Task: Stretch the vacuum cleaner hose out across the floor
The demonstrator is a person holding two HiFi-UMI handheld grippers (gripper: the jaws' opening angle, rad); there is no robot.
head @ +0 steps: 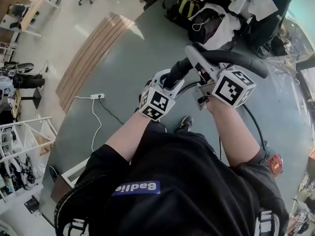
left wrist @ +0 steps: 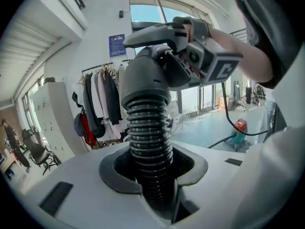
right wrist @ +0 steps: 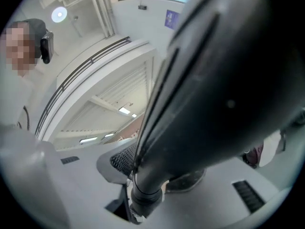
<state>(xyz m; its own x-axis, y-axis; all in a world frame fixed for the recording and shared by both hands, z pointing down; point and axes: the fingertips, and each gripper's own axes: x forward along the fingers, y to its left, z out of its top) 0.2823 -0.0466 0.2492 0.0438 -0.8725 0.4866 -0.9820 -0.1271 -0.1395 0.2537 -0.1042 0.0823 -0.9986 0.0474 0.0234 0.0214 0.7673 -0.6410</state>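
While the hose (left wrist: pixel 148 142) is up in the air in front of you, keep both grips snug and carry it away from the little red vacuum cleaner (head: pixel 274 164), which sits on the floor (head: pixel 147 58) low down behind your right gripper (right wrist: pixel 148 176). I think the job is only getting started, because the hose is held high and not lying flat yet. Pull gently so the bumpy rings do not slip, and lower the hose as you go. Watch out for the white power strip (head: pixel 97 96) and its cord on the floor, well off to the outer side of your left gripper (left wrist: pixel 153 173). Your left gripper is about half closed and squeezes the bumpy part of the hose, which stands straight up between its jaws. Your right gripper is about half closed too, and it clamps the smooth hard end piece (right wrist: pixel 214 80), just past the left gripper's tips.
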